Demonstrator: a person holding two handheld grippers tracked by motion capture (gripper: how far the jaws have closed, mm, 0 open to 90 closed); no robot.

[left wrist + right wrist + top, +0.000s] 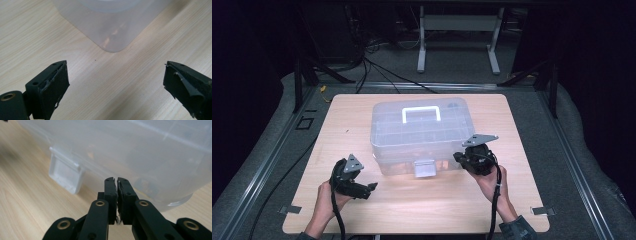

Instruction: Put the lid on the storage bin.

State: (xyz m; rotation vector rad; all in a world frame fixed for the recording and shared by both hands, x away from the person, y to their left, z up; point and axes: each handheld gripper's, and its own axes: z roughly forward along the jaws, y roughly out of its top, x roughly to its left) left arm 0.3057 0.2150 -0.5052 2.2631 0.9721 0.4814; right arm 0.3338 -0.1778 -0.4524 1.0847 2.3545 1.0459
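Both grippers were black throughout. The left gripper (373, 186) carried a grey three-cornered plate and a black trailing cable; its pads (53, 86) were scuffed and torn at the edges. The right gripper (117, 179) showed brass-coloured rivets along its linkage arms. A dark sleeve (518, 229) covered the right forearm.

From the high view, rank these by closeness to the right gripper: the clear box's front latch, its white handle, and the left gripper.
1. Front latch of the translucent plastic storage box: just to the left of the right gripper, on the near wall.
2. White rectangular handle: on the lid, up and to the left.
3. Left gripper: across the wooden table, near its left front.
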